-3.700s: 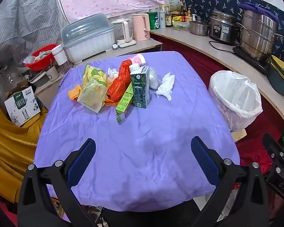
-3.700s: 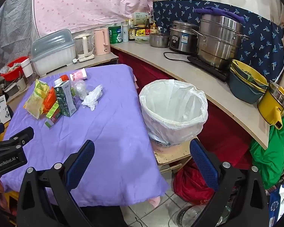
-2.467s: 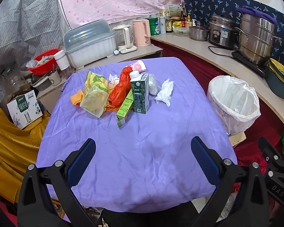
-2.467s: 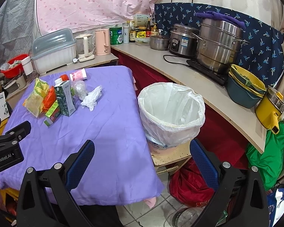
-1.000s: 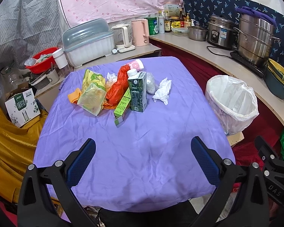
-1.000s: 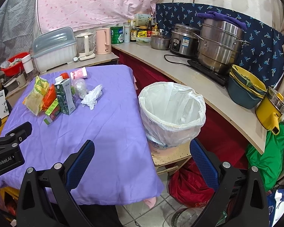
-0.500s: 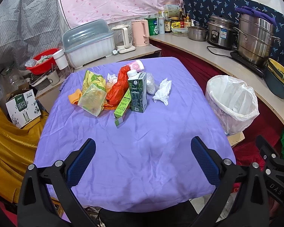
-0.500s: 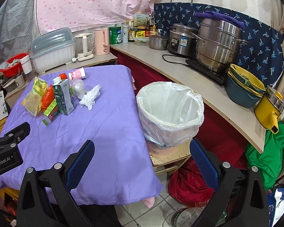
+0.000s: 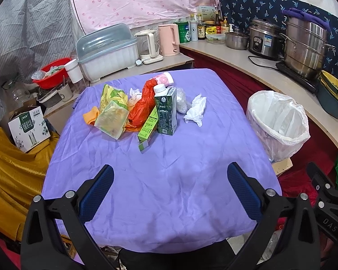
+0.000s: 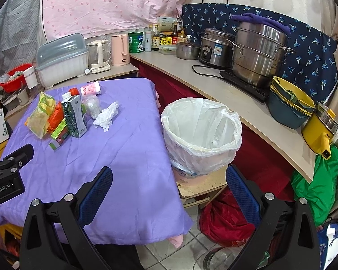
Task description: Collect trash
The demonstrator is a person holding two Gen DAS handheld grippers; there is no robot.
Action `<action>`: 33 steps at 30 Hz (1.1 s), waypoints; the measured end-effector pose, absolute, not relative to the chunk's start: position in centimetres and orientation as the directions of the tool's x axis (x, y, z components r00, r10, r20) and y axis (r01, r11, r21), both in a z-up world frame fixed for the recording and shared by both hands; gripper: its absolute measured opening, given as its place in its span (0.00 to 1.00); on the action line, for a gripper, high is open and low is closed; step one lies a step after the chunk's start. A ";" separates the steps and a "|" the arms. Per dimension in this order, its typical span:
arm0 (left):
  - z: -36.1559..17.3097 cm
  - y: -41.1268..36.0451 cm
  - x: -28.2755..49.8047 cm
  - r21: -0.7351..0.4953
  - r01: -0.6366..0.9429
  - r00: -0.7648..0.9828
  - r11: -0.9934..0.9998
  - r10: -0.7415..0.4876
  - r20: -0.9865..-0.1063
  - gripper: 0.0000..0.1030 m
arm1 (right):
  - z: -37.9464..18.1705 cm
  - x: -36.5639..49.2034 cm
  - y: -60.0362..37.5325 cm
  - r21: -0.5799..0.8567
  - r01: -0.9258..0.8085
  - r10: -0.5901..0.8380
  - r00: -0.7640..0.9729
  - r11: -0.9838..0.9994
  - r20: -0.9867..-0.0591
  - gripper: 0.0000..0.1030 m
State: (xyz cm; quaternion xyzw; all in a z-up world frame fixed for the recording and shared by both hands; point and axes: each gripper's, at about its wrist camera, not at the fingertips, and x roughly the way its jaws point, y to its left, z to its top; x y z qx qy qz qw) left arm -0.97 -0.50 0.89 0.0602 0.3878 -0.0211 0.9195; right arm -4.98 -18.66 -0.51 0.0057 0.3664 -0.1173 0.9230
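Very little has changed over the last few seconds: both views have only drifted a touch, the pile of rubbish sits as it did, and neither tool has closed in on anything. My reading is that the collecting has not begun and the first pick is yet to be chosen.

The left tool hangs above the near edge of the counter draped in a purple cloth, its blue-padded jaws spread wide with nothing between them. The right tool is likewise spread and empty, poised over the counter's right corner and looking toward the round bin lined with a white plastic bag, which stands on a low board just beside the counter, mouth open upward and apparently empty.

The trash is clustered at the far middle of the cloth, well apart from both tools. The dark green drink carton with a white cap stands upright, long axis vertical, cap on top. The light green slim box lies flat touching the carton's left side, its long axis running from the near left to the far right, its opened end toward the tools. The crumpled white tissue lies just right of the carton, nearest the bin. Left of these sit a yellow-green snack bag and an orange-red plastic bag, and a pink printed paper cup lies on its side behind, mouth toward the right
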 end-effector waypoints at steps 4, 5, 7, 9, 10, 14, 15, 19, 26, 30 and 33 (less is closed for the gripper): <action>0.9 -0.5 -0.9 0.096 0.085 0.701 0.992 0.009 -0.714 0.93 | -0.4 -4.9 -19.0 -0.074 0.225 -0.214 0.704 0.972 -0.677 0.94; 0.9 -0.5 -1.0 0.096 0.086 0.700 0.992 0.009 -0.714 0.93 | -0.4 -4.9 -19.0 -0.075 0.226 -0.216 0.704 0.971 -0.677 0.94; 0.9 -0.5 -0.9 0.099 0.085 0.701 0.992 0.011 -0.714 0.93 | -0.3 -4.8 -19.0 -0.076 0.228 -0.218 0.704 0.971 -0.676 0.94; 0.9 -0.4 -0.8 0.098 0.081 0.701 0.992 0.013 -0.713 0.93 | -0.3 -4.6 -19.2 -0.074 0.230 -0.219 0.703 0.970 -0.676 0.94; 0.9 -0.3 -0.6 0.097 0.081 0.700 0.992 0.013 -0.714 0.93 | -0.3 -4.4 -19.3 -0.075 0.234 -0.222 0.702 0.969 -0.677 0.94; 0.7 -0.2 0.5 0.103 0.081 0.695 0.991 0.018 -0.718 0.93 | -0.4 -3.1 -18.9 -0.083 0.239 -0.230 0.696 0.967 -0.680 0.94; 0.5 -0.1 0.8 0.104 0.080 0.694 0.991 0.020 -0.720 0.93 | -0.5 -2.9 -18.9 -0.084 0.239 -0.231 0.695 0.967 -0.680 0.94; 0.0 -0.2 2.0 0.103 0.080 0.685 0.992 0.021 -0.729 0.93 | -0.9 -1.8 -18.7 -0.088 0.236 -0.231 0.692 0.968 -0.684 0.94; -0.9 -0.2 4.0 0.096 0.090 0.677 0.991 0.010 -0.736 0.93 | -1.7 0.4 -19.0 -0.072 0.242 -0.224 0.689 0.968 -0.689 0.94; -1.8 0.4 5.4 0.079 0.091 0.672 0.993 -0.002 -0.741 0.93 | -2.8 2.1 -18.9 -0.052 0.234 -0.204 0.692 0.971 -0.693 0.94; -2.6 1.4 6.8 0.065 0.068 0.666 0.996 0.003 -0.746 0.93 | -3.9 3.8 -18.6 -0.031 0.227 -0.183 0.689 0.973 -0.701 0.94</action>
